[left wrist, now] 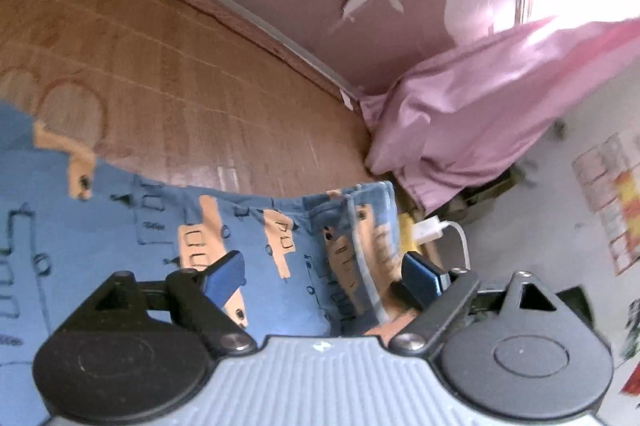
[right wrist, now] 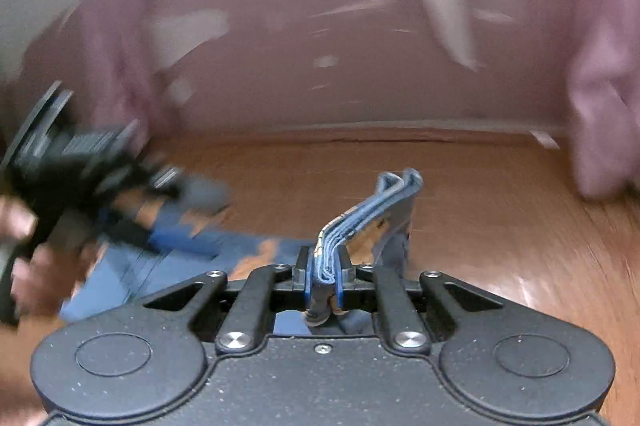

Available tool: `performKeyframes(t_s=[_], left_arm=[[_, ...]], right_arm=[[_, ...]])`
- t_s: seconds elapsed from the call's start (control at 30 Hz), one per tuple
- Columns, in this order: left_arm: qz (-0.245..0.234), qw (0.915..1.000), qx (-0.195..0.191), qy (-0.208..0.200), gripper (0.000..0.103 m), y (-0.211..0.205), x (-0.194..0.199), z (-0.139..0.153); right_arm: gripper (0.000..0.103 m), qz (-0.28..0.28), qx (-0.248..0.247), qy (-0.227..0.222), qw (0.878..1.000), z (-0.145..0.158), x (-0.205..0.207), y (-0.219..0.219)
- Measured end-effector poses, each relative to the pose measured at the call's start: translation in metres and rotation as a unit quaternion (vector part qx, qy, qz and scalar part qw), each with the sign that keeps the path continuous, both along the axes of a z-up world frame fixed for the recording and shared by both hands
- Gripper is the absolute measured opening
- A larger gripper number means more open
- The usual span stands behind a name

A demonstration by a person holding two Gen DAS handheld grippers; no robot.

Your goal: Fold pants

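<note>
The pants (left wrist: 132, 234) are blue with orange and black printed shapes and lie across a wooden table (left wrist: 180, 86). My left gripper (left wrist: 320, 276) hangs open just above the cloth, its blue pads (left wrist: 224, 276) spread wide over a bunched fold (left wrist: 360, 238) at the cloth's right end. In the right wrist view my right gripper (right wrist: 324, 276) is shut on a stacked edge of the pants (right wrist: 372, 206), whose several layers stick up between the pads. The other gripper (right wrist: 80, 162) and a hand (right wrist: 24, 258) show blurred at the left, over the rest of the pants (right wrist: 168, 258).
A pink cloth (left wrist: 480, 114) hangs over the table's far right corner. A white charger with cable (left wrist: 432, 230) lies beyond the table edge. A peeling mauve wall (right wrist: 320, 46) runs right behind the table. Bare wood (right wrist: 500, 206) lies to the right of my right gripper.
</note>
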State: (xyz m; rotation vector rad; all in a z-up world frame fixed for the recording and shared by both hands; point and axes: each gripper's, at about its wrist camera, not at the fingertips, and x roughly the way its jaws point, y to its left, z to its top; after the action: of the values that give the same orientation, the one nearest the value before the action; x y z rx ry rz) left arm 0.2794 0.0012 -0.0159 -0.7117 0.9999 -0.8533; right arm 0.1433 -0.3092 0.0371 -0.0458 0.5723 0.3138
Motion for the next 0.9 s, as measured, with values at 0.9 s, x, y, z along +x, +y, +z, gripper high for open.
performKeyframes(t_s=[0.9], left_arm=[[0.016, 0.9952, 0.055, 0.079, 0.087, 0.019, -0.010, -0.032]], right_arm=[[0.012, 0.074, -0.113, -0.026, 0.990, -0.062, -0.029, 0.089]])
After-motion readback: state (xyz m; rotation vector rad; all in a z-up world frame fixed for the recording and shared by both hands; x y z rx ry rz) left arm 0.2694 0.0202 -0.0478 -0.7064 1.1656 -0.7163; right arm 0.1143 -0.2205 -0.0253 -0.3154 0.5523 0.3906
